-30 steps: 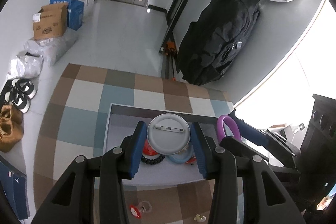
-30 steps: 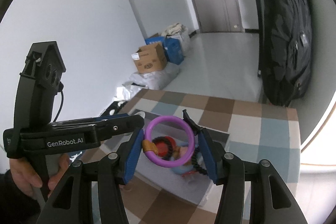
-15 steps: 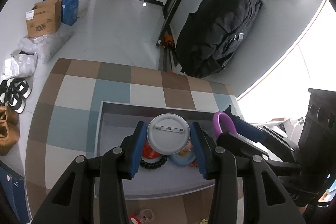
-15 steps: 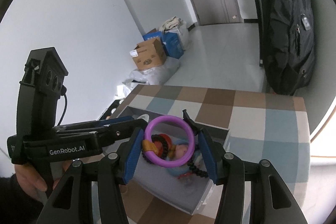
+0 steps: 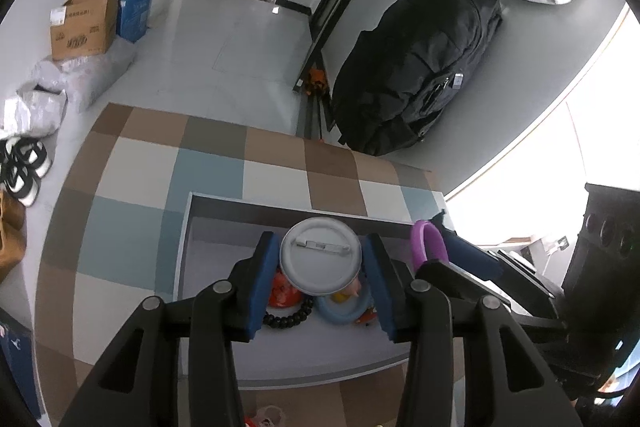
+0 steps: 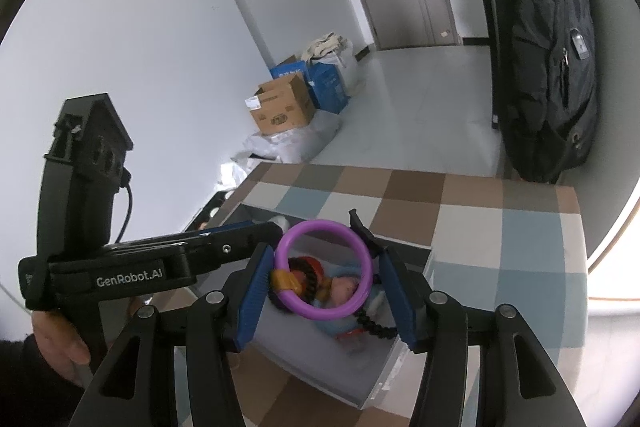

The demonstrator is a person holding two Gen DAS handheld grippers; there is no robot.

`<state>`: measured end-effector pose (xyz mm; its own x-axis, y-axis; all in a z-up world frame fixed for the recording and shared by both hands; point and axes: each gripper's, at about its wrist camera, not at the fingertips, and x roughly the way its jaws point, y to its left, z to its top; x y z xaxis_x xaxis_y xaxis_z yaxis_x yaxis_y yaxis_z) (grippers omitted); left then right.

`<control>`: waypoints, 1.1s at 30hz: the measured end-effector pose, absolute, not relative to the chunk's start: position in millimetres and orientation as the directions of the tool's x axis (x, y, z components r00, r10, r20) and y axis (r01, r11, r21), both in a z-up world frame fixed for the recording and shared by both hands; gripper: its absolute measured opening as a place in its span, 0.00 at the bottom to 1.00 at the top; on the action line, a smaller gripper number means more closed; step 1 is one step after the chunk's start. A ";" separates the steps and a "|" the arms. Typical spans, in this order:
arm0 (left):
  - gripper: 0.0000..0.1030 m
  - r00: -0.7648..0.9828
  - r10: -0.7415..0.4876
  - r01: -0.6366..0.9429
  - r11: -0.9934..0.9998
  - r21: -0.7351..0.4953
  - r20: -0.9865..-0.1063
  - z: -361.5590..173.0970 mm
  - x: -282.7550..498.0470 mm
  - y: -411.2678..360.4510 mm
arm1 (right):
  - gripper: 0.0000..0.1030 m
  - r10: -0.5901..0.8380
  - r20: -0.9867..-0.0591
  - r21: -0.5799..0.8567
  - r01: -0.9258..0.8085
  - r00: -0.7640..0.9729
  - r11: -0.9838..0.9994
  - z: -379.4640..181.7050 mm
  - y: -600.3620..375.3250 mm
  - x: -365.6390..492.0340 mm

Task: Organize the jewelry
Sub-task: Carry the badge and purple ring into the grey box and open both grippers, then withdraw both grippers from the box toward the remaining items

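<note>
A round silver pin badge [image 5: 320,255] hangs between the blue pads of my left gripper [image 5: 320,245]. Its jaws are opening, and the badge still spans pad to pad. Below it lies the open grey box [image 5: 192,227] with a black bead bracelet [image 5: 288,317], a light blue ring [image 5: 340,307] and a red piece [image 5: 282,293]. A purple bangle [image 6: 324,269] with an orange clasp stands upright between the pads of my right gripper [image 6: 324,255]. Those jaws are opening too, above the same box [image 6: 400,359]. The bangle [image 5: 428,243] also shows edge-on in the left wrist view.
The box rests on a table with a checkered brown, blue and white cloth [image 5: 208,171]. A small red trinket [image 5: 264,417] lies on the cloth near me. A hand [image 6: 56,343] holds the left gripper's handle. Beyond the table are a black backpack [image 5: 420,67], cardboard boxes [image 5: 82,27] and shoes [image 5: 24,167].
Both grippers stay over the box with badge and bangle still between their pads. The pads now stand a touch wider apart.
</note>
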<state>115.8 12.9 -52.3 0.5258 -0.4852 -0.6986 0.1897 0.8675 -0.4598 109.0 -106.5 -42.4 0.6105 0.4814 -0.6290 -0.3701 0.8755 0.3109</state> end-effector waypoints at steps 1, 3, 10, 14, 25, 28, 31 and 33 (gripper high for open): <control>0.45 0.528 -0.487 0.182 0.865 -0.467 -0.696 -51.9 115.9 14.1 | 0.59 0.480 -0.625 0.314 -0.365 0.616 0.876 -41.9 -108.5 108.8; 0.55 0.552 -0.494 0.175 0.856 -0.486 -0.672 -48.2 114.2 17.1 | 0.70 0.486 -0.613 0.332 -0.355 0.623 0.874 -40.5 -114.0 108.8; 0.69 0.595 -0.468 0.191 0.872 -0.451 -0.653 -41.4 109.2 13.8 | 0.82 0.480 -0.593 0.357 -0.323 0.647 0.877 -36.2 -125.2 108.7; 0.69 0.599 -0.447 0.171 0.882 -0.440 -0.664 -42.8 109.2 16.9 | 0.84 0.484 -0.607 0.365 -0.321 0.630 0.874 -37.3 -124.1 108.9; 0.77 0.656 -0.353 0.144 0.926 -0.348 -0.668 -34.1 92.7 20.8 | 0.96 0.475 -0.598 0.336 -0.336 0.645 0.880 -36.4 -119.6 90.8; 0.77 0.674 -0.327 0.123 0.934 -0.336 -0.662 -29.1 84.8 24.9 | 0.97 0.460 -0.601 0.313 -0.338 0.653 0.888 -36.8 -117.1 83.9; 0.77 0.699 -0.283 0.103 0.948 -0.300 -0.656 -24.5 75.8 27.2 | 1.00 0.454 -0.593 0.300 -0.341 0.665 0.891 -34.2 -115.7 75.3; 0.77 0.711 -0.264 0.095 0.954 -0.283 -0.652 -23.3 70.1 29.7 | 1.00 0.443 -0.588 0.284 -0.341 0.677 0.896 -32.0 -114.9 69.4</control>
